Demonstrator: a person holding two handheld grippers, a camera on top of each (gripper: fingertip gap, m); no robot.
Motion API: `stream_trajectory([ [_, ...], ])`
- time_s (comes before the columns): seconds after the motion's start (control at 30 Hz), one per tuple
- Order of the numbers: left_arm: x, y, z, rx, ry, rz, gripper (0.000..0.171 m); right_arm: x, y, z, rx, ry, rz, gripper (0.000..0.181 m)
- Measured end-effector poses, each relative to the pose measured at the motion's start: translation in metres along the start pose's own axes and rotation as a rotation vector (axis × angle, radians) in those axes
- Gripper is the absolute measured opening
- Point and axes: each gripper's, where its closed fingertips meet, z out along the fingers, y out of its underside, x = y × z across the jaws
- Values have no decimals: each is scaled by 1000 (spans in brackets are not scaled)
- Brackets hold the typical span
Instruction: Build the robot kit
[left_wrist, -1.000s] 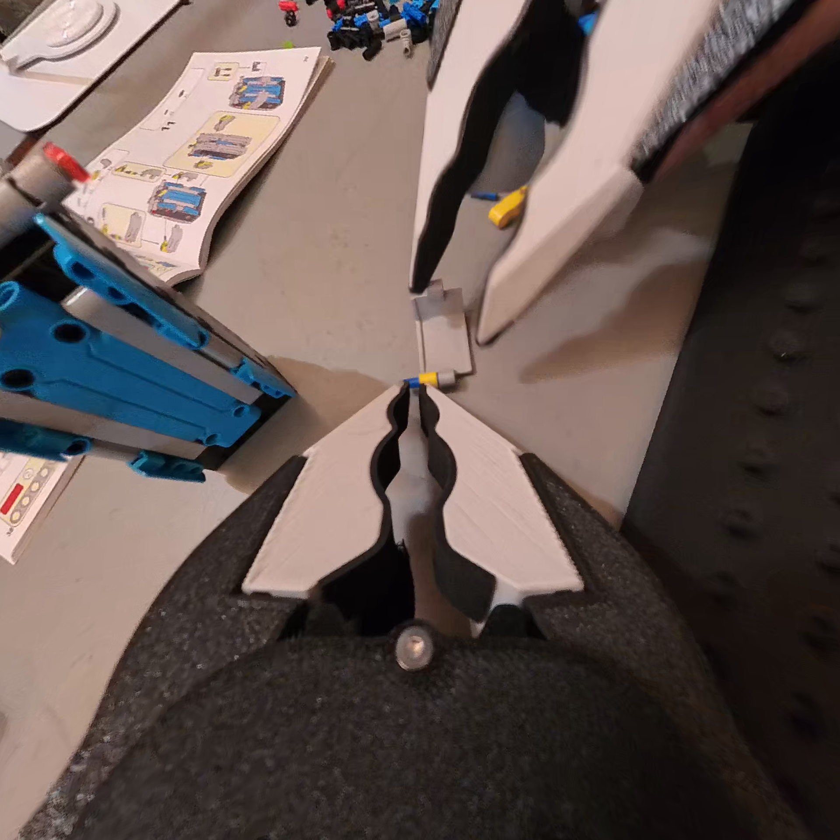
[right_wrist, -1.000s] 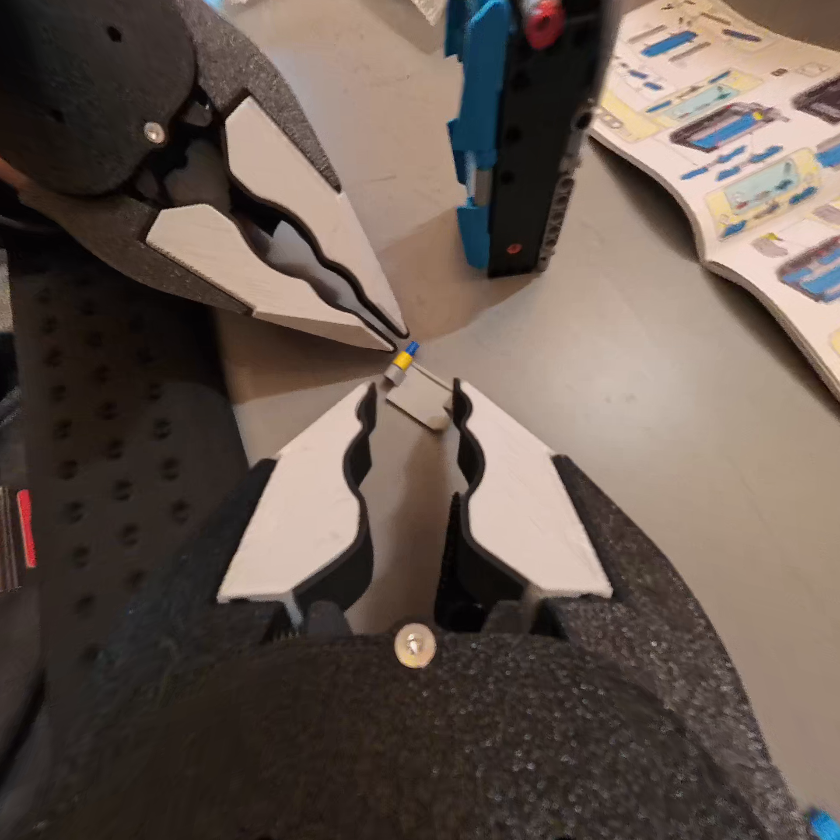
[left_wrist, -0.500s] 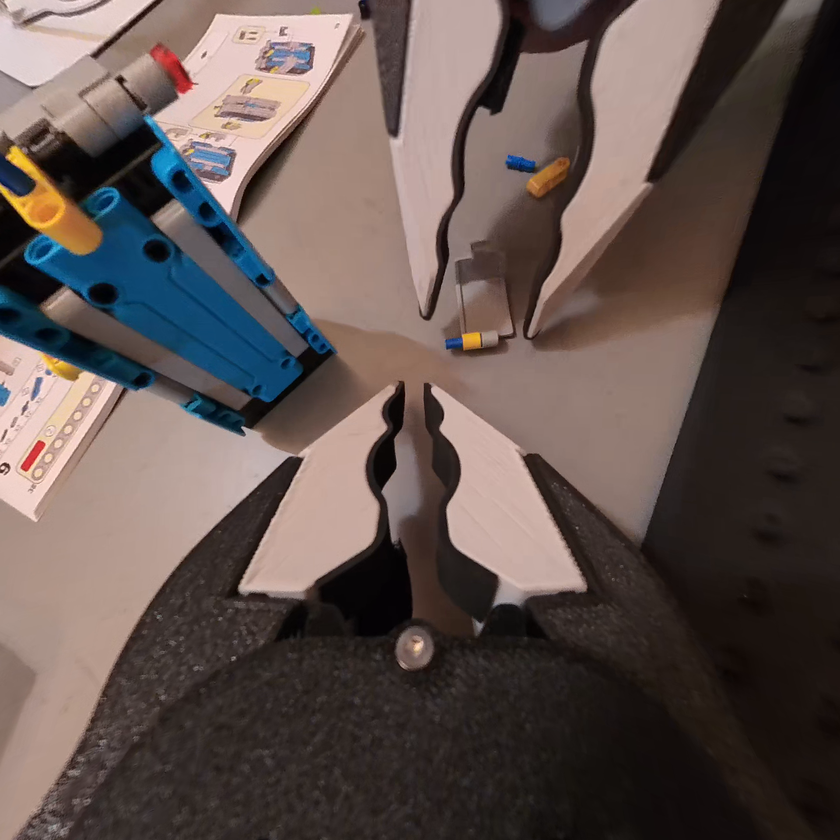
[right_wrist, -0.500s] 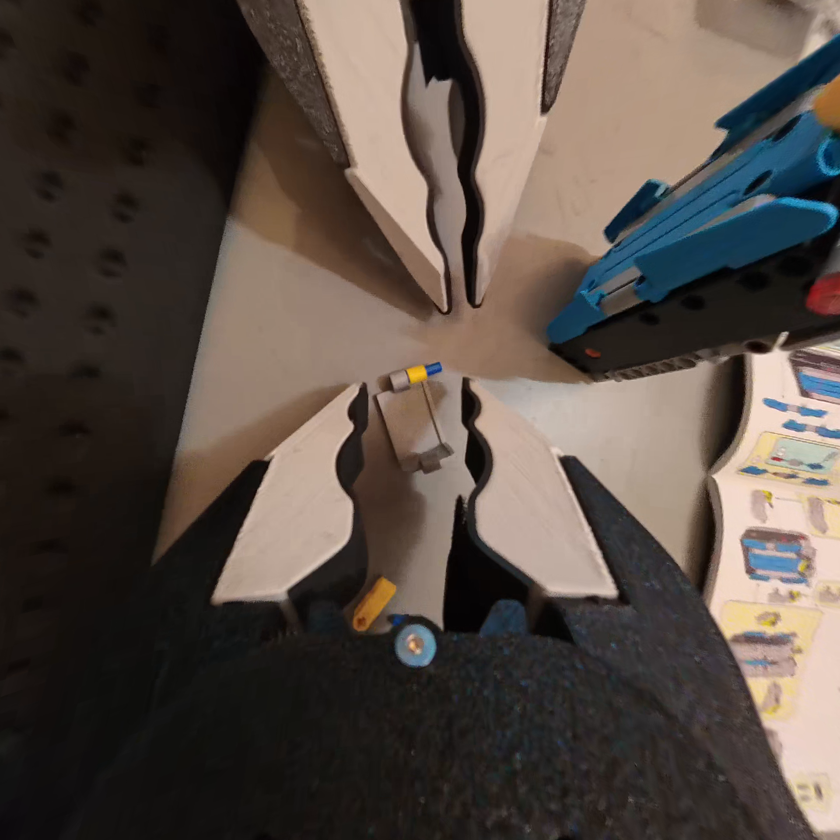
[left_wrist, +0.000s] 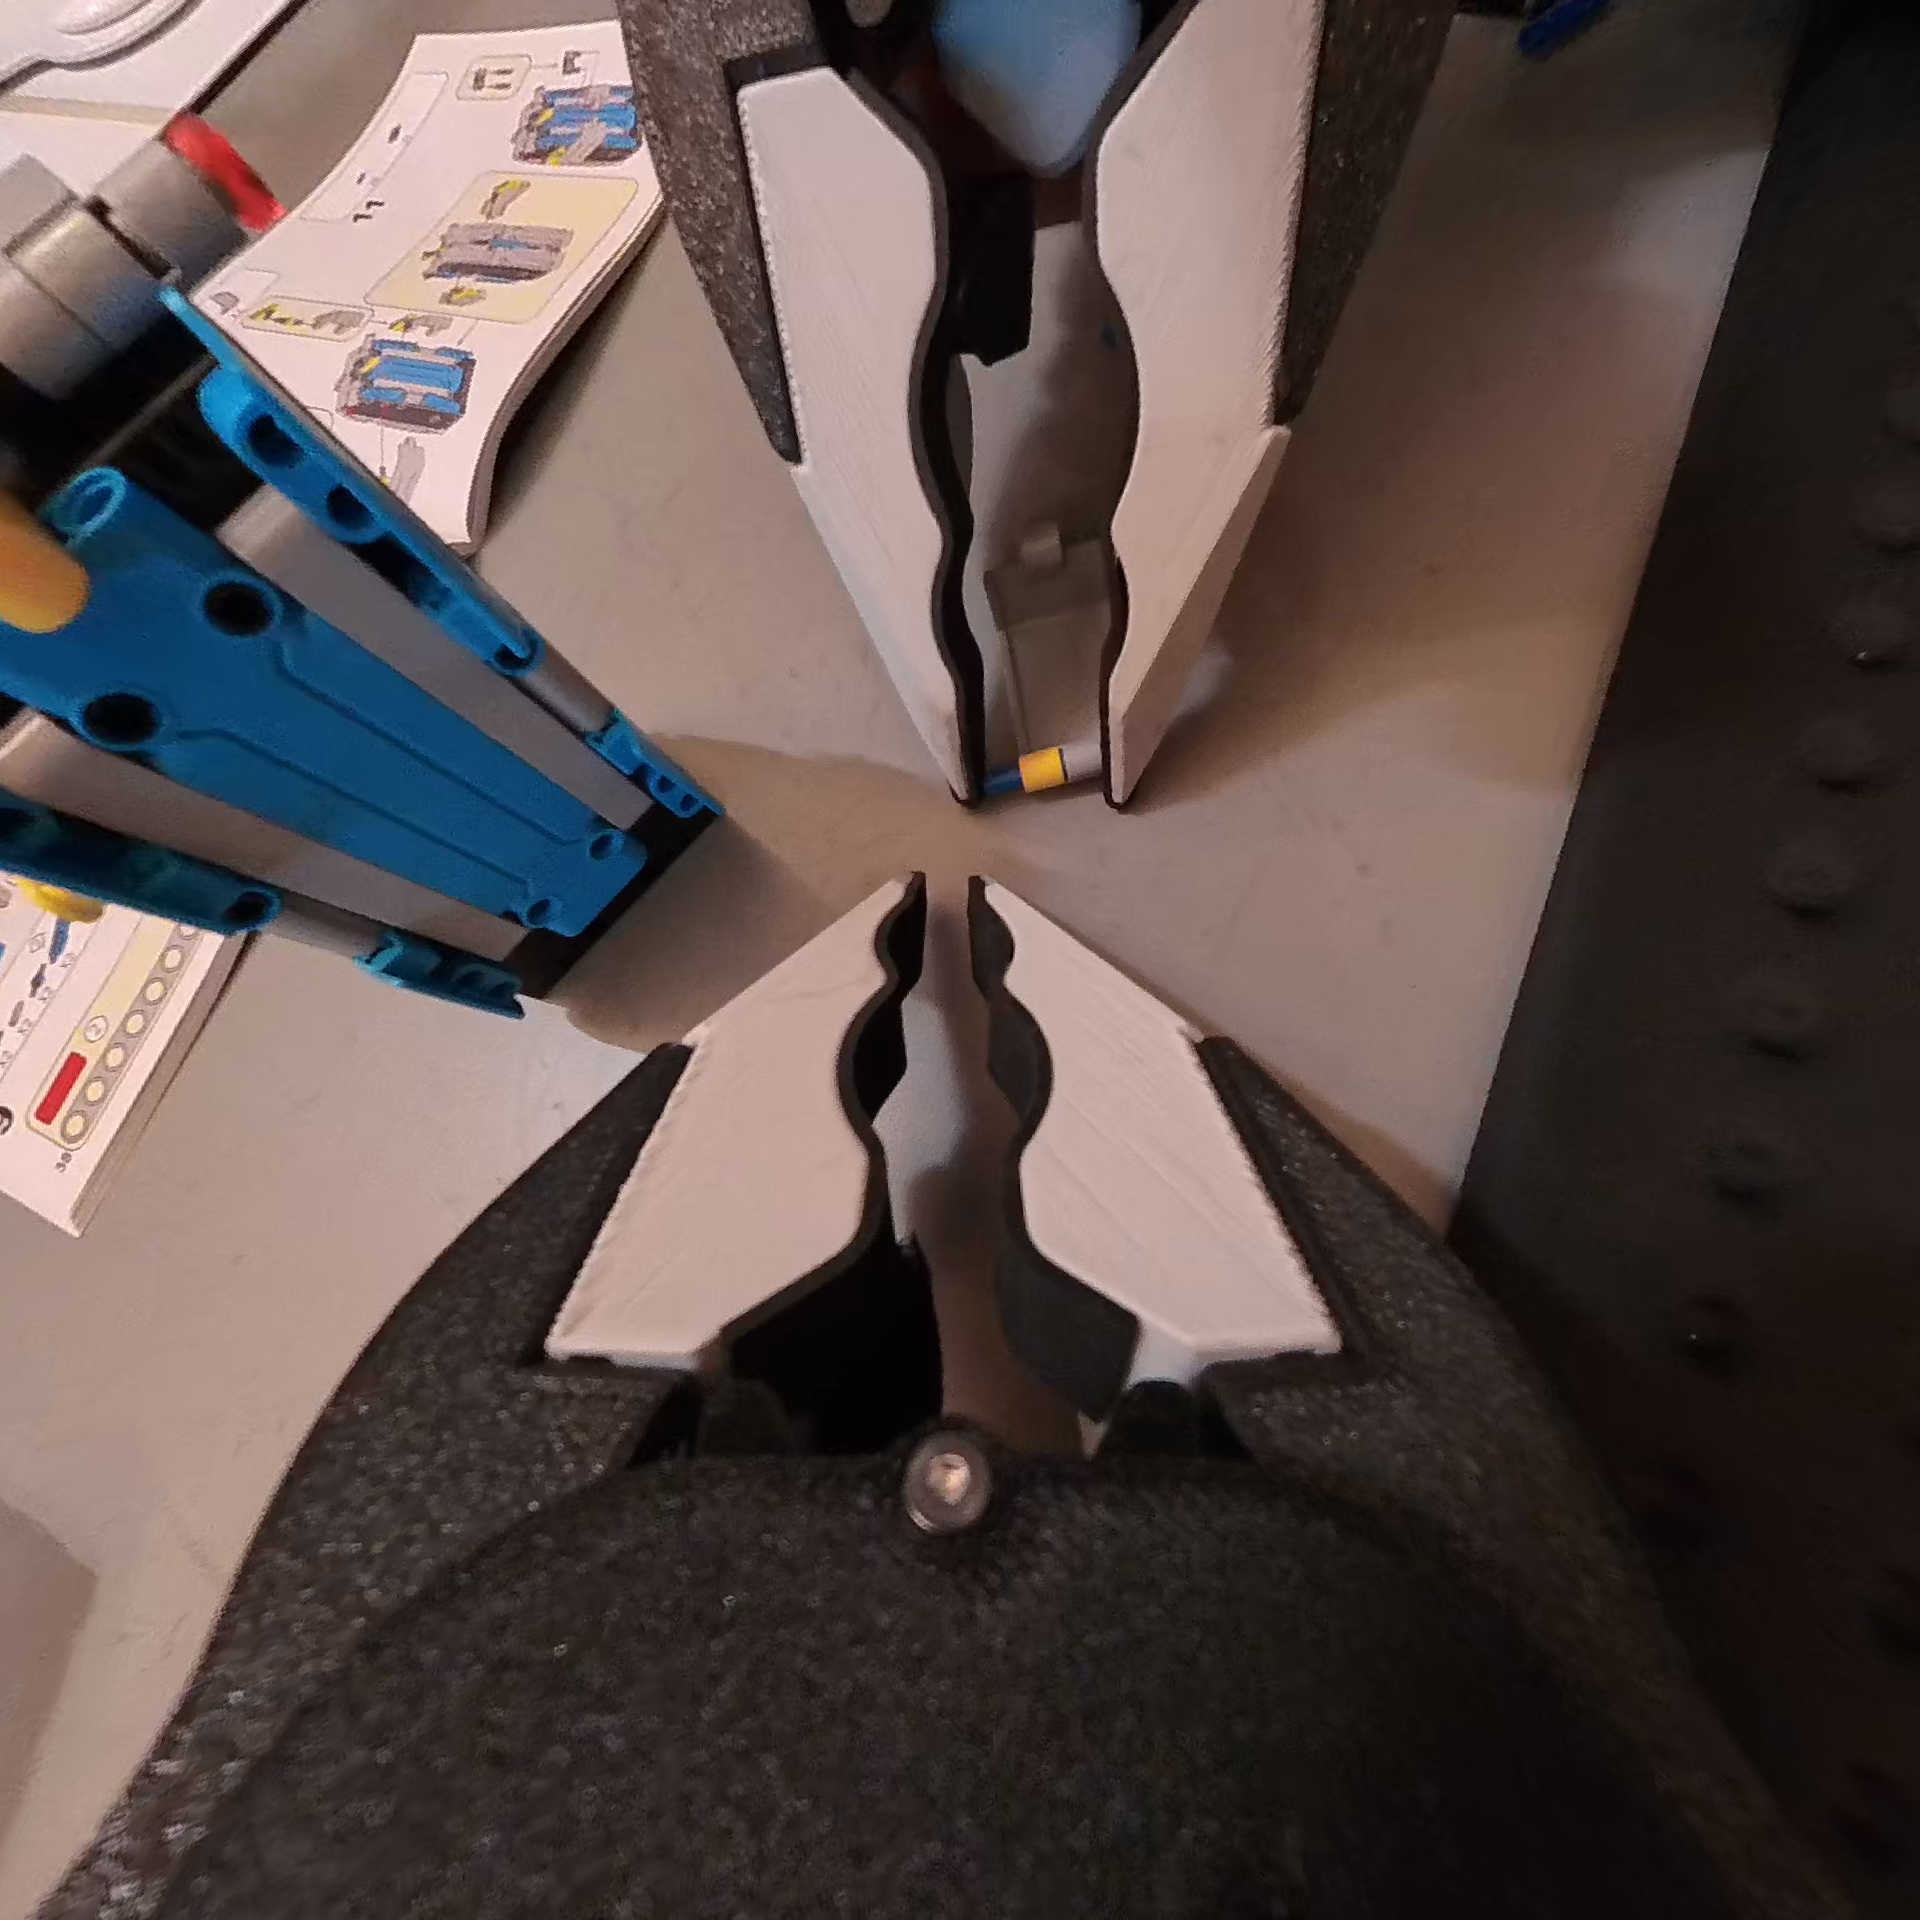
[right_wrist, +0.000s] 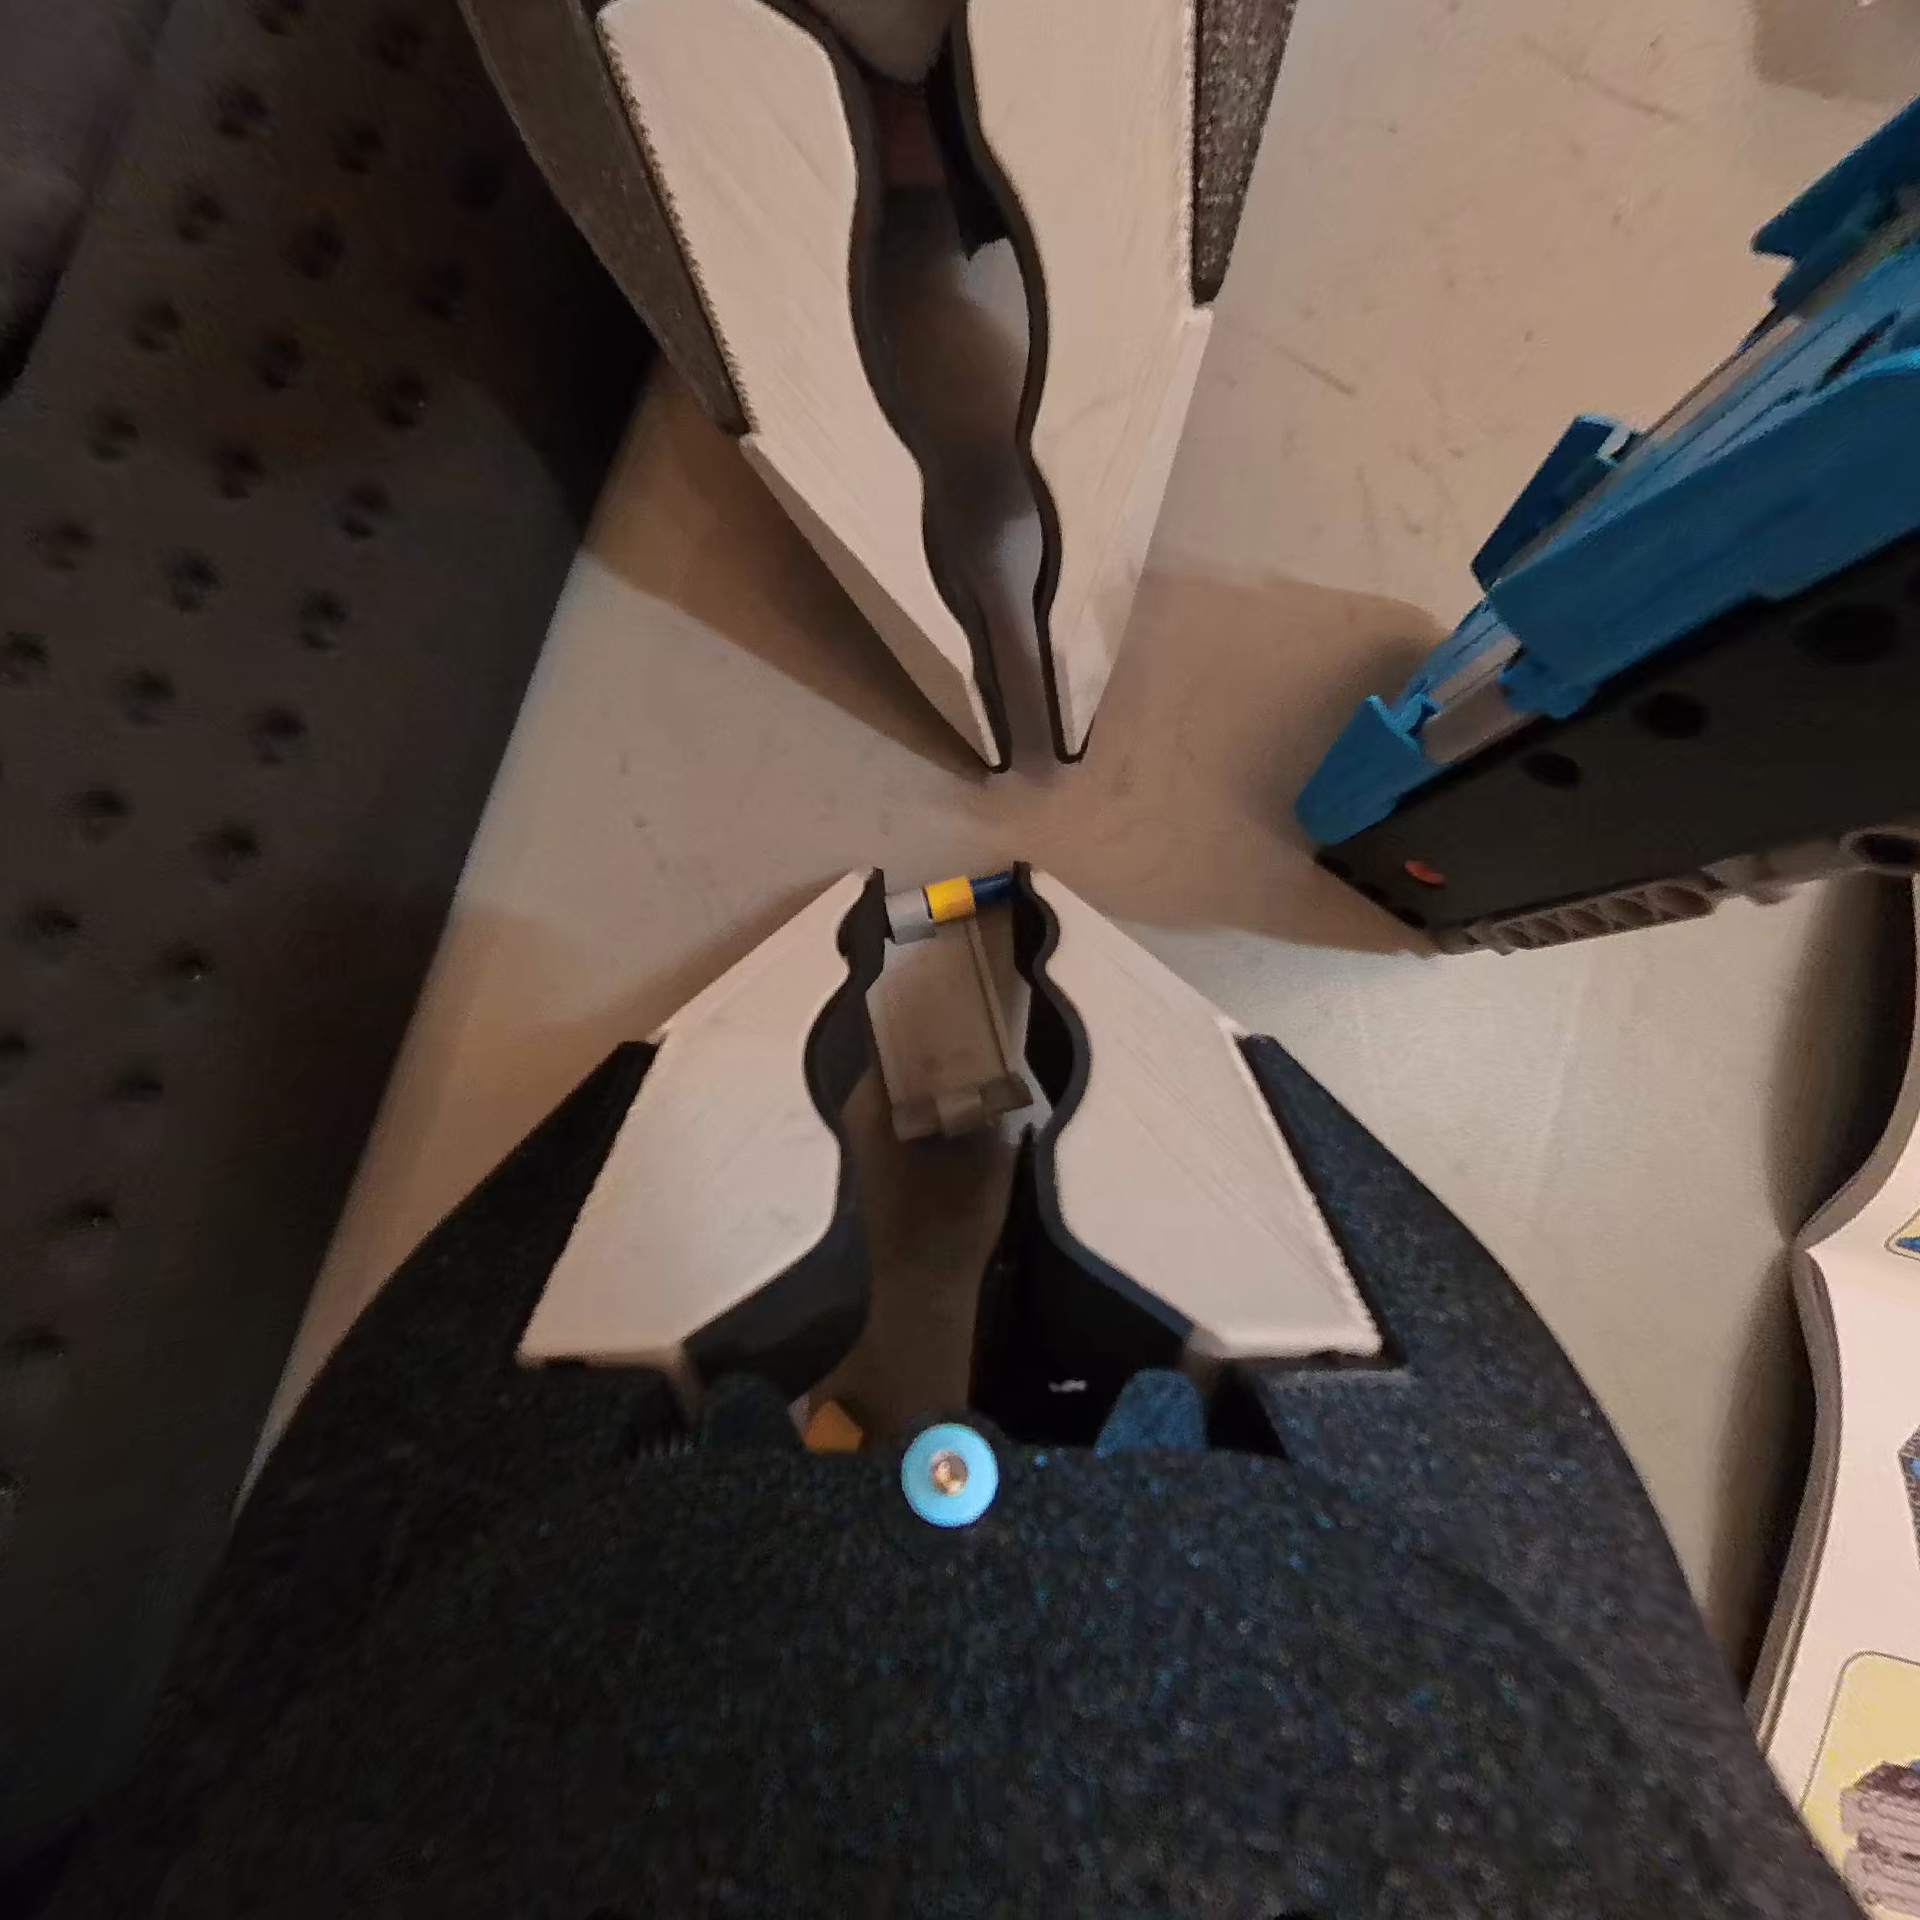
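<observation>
A small grey flat part (right_wrist: 935, 1029) with a blue, yellow and grey pin (right_wrist: 945, 902) at its end lies on the grey table (right_wrist: 727, 727). My right gripper (right_wrist: 951, 878) straddles the part, and its fingertips press on the two ends of the pin. The left wrist view shows the same: the right gripper (left_wrist: 1039, 795) is closed on the pin (left_wrist: 1039, 774), with the flat part (left_wrist: 1049, 613) between its fingers. My left gripper (left_wrist: 945, 883) faces it a short way off, with its jaws slightly apart and nothing between them. It also shows in the right wrist view (right_wrist: 1029, 764).
A blue, grey and black brick model (left_wrist: 312, 727) stands to the left, also seen in the right wrist view (right_wrist: 1662, 675). An open instruction booklet (left_wrist: 468, 239) lies behind it. A dark studded mat (left_wrist: 1766, 935) borders the table. A yellow piece (right_wrist: 831, 1425) lies under the right gripper. The grippers are tip to tip, or close to it.
My left gripper let go of the pin's blue end and drew back, jaws slightly apart. My right gripper moved over the grey part and closed onto the pin's ends.
</observation>
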Motion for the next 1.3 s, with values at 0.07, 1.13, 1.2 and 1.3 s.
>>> stream_trajectory([
  [0.07, 0, 0, 0, -2, 0, 3, 7, 1, 0, 0, -15, 8, 6, 23],
  [1.13, -5, -68, -67, 583, 576, -699, 7, 9, -87, -56, 109, 784, -329, 23],
  [1.2, -5, -67, -65, 570, 573, -700, 7, 9, -84, -54, 109, 772, -319, 23],
  [1.3, -7, -63, -59, 534, 543, -700, 7, 12, -80, -49, 101, 729, -288, 24],
])
